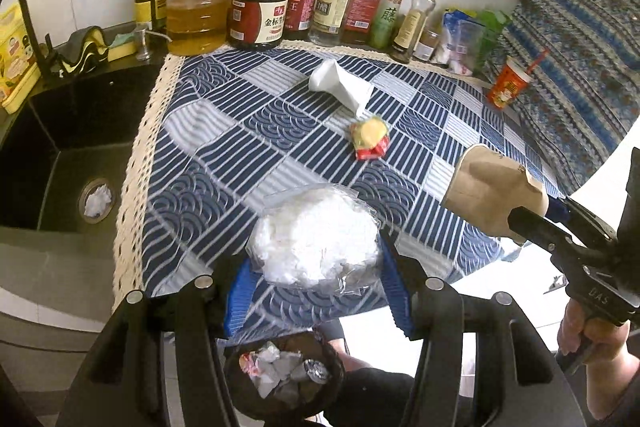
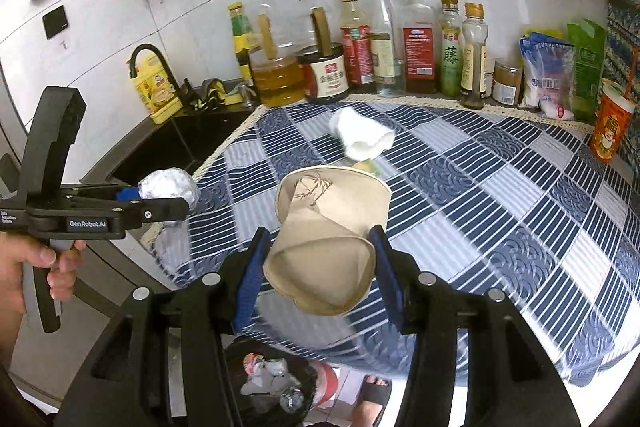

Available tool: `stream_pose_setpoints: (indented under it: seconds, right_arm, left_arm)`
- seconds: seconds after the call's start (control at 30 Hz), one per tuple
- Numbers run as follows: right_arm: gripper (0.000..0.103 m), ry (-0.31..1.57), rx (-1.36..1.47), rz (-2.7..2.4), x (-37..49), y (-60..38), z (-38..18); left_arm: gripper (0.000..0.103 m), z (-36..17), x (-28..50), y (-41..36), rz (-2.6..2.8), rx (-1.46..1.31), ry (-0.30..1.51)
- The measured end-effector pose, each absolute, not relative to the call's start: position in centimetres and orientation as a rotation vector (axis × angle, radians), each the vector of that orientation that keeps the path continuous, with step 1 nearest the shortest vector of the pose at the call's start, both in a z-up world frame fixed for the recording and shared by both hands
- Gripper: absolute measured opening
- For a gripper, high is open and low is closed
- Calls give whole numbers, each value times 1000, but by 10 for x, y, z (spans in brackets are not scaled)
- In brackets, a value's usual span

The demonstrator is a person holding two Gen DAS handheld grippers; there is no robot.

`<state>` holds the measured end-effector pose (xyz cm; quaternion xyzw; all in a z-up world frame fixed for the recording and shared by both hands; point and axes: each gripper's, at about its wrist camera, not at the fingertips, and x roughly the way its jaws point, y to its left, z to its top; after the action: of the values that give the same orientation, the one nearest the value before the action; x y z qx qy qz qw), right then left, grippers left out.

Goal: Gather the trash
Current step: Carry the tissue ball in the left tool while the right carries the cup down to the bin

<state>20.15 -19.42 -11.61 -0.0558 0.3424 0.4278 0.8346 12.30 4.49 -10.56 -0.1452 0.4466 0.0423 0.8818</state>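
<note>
Holding both loads off the counter's near edge, we see the trash bin (image 1: 280,379) directly below: left gripper (image 1: 316,267) pinches the plastic wad (image 1: 316,247), right gripper (image 2: 320,267) clamps the crushed paper cup (image 2: 328,227).

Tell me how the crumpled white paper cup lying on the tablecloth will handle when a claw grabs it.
The white paper cup is already crushed and on its side, so it will probably give further under a squeeze. It looks thin and empty, so likely very light. Flattened as it is, it seems unlikely to roll on the tablecloth.
</note>
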Motion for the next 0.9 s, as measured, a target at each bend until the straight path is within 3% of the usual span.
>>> stream_pose_setpoints:
  seconds: [0.47, 0.9]
  right_arm:
    - [51, 756, -121, 861, 107, -177, -126]
    - [51, 928, -186, 880, 71, -149, -181]
  left_arm:
    - [54, -131, 50, 49, 2, -314, 959]
    - [54, -193, 12, 60, -9, -409, 1081]
